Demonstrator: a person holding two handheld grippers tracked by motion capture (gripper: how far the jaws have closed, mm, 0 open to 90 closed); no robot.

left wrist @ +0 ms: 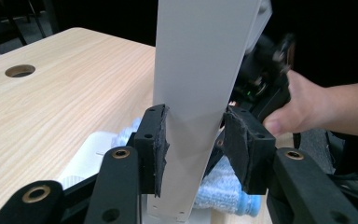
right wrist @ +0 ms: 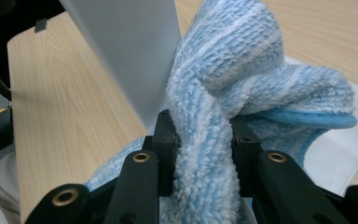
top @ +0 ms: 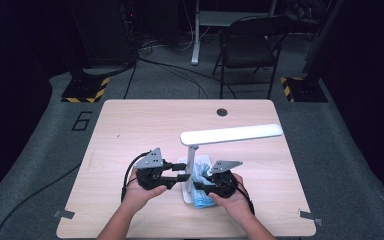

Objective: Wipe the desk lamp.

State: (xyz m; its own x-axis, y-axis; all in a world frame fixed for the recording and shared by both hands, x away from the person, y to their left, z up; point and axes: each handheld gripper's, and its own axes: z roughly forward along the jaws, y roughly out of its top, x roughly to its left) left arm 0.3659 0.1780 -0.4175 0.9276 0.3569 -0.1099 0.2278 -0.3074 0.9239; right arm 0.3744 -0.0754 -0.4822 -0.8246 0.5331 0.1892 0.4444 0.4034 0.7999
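Note:
A white desk lamp stands on the wooden table [top: 130, 130], with a long flat head [top: 232, 134], an upright stem [top: 191, 162] and a flat base [top: 186, 194]. My left gripper [top: 179, 177] comes in from the left. In the left gripper view its pads [left wrist: 158, 144] press both sides of the stem [left wrist: 196, 70], so the left gripper [left wrist: 193, 144] is shut on it. A blue and white striped cloth [top: 203, 189] lies bunched against the stem, over the base. My right gripper [right wrist: 200, 149] is shut on a twisted fold of the cloth [right wrist: 242, 60], right beside the stem [right wrist: 130, 51].
A round cable hole [top: 222, 112] sits near the table's far edge. A black folding chair [top: 250, 45] and a desk leg stand beyond the table, with cables on the floor. The lamp head overhangs the table's right half. The hand on the right gripper [left wrist: 307, 102] is close behind the stem.

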